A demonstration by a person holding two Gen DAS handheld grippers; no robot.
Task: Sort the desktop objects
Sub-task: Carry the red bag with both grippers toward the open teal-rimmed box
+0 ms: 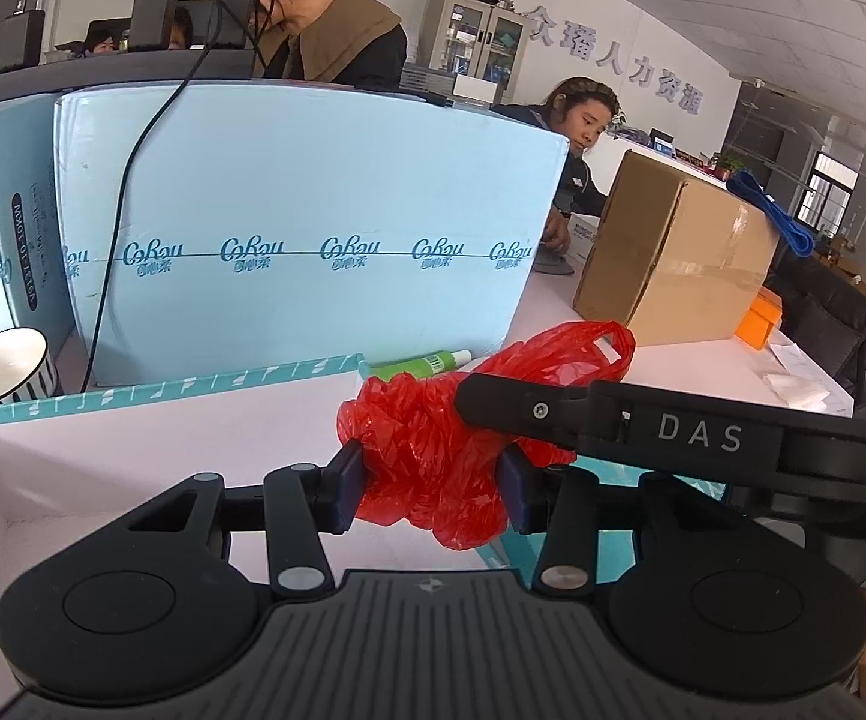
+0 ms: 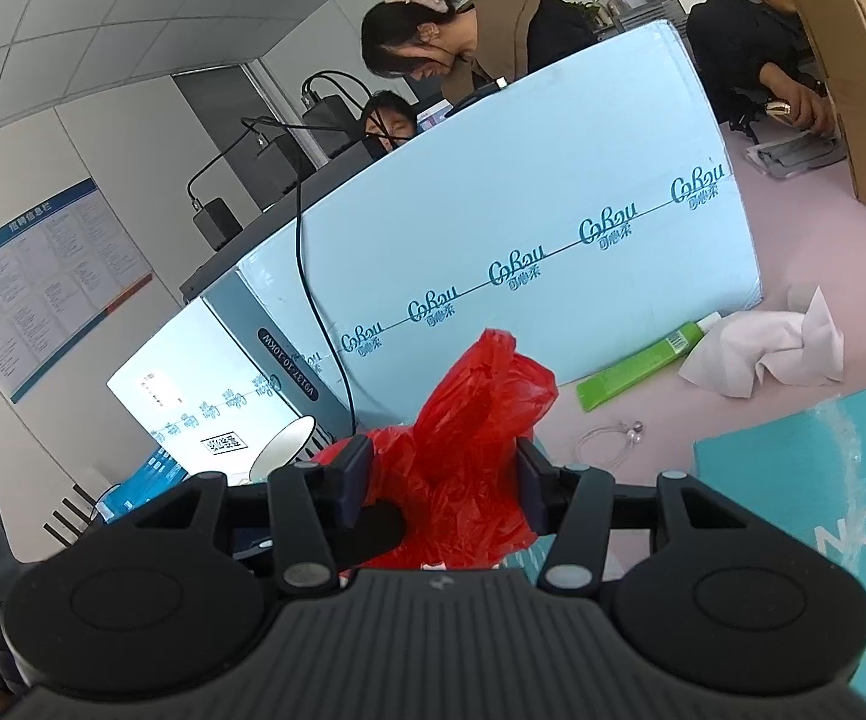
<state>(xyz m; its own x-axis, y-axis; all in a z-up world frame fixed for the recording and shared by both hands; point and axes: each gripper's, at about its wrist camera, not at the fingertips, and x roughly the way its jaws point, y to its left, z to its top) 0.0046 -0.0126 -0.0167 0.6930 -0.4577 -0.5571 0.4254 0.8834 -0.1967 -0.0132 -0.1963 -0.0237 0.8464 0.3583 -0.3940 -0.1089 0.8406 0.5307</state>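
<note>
A crumpled red plastic bag (image 1: 427, 420) hangs between both grippers. In the left wrist view my left gripper (image 1: 433, 486) is shut on its lower part, blue pads pressing each side, above an open white box with a teal rim (image 1: 163, 438). The right gripper's black finger (image 1: 517, 408) reaches into the bag from the right. In the right wrist view my right gripper (image 2: 442, 480) has the red bag (image 2: 481, 396) filling the gap between its pads, and a black finger (image 2: 373, 531) of the left gripper pokes in at the lower left.
A green tube (image 2: 643, 369), a crumpled white tissue (image 2: 763, 348) and a beaded hair tie (image 2: 610, 435) lie on the pink desk. A teal lid (image 2: 793, 480) lies at right. A striped bowl (image 1: 1, 366), pale blue cartons (image 1: 313, 210) and a brown box (image 1: 673, 252) stand behind, with people beyond.
</note>
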